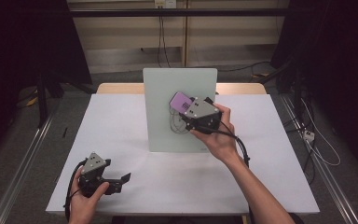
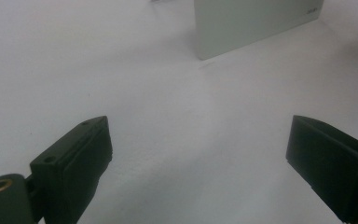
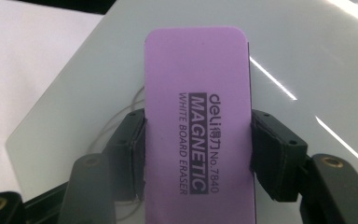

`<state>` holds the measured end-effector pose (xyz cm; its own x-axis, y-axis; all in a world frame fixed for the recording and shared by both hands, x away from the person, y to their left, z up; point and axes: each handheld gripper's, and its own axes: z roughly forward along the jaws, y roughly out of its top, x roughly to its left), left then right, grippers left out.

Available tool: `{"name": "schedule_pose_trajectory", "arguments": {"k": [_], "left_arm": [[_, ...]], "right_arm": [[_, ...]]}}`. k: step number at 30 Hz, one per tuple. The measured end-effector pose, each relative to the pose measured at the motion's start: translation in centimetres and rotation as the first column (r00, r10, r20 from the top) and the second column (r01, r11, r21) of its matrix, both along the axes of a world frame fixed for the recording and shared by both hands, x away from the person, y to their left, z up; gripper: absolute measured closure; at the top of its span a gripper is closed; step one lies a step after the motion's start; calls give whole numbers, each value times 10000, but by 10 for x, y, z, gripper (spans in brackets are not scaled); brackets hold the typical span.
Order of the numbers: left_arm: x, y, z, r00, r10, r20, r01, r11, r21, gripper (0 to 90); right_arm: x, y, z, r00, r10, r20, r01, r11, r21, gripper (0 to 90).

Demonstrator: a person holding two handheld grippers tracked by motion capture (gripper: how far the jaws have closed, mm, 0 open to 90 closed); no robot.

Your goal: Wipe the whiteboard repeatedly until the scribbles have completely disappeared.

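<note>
So the right tongs (image 1: 189, 108) are clamped on the long sides of a purple rectangular magnetic whiteboard eraser (image 3: 198, 116), held flat against the upright pale-green glossy board (image 1: 163, 121) standing on the white counter (image 1: 121, 135). Thin grey pen squiggles (image 3: 116, 116) sit just beside the eraser. My take: keep the felt face flush, press evenly and sweep across the marks, or the board might tip back. The eraser top looks like soft matte foam with rounded corners, while the board is slick and reflective. The left tongs (image 2: 198, 158) hang wide open over bare counter, holding nothing.
</note>
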<state>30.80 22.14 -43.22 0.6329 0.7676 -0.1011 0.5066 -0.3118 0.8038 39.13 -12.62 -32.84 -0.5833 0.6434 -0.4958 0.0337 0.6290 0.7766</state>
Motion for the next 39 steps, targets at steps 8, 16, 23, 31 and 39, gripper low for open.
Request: {"name": "schedule_pose_trajectory", "arguments": {"k": [8,16,23,31,39], "left_arm": [[0,0,0,10000,-51,-18,51,10000,68,67],[0,0,0,10000,-54,-17,54,9999,86,67],[1,0,0,10000,-36,2,36,10000,22,67],[0,1,0,10000,6,8,-6,10000,9,67],[0,0,0,10000,-27,21,27,10000,16,67]], "right_arm": [[-6,15,-23,9978,488,-448,-505,9980,-386,418],[-9,24,-37,9934,771,-848,-815,9954,-502,418],[-6,24,-32,9916,837,-982,-887,9949,-480,418],[-2,20,-16,9974,479,-546,-496,9983,-294,418],[5,7,9,9999,-88,76,88,10000,31,419]]}}
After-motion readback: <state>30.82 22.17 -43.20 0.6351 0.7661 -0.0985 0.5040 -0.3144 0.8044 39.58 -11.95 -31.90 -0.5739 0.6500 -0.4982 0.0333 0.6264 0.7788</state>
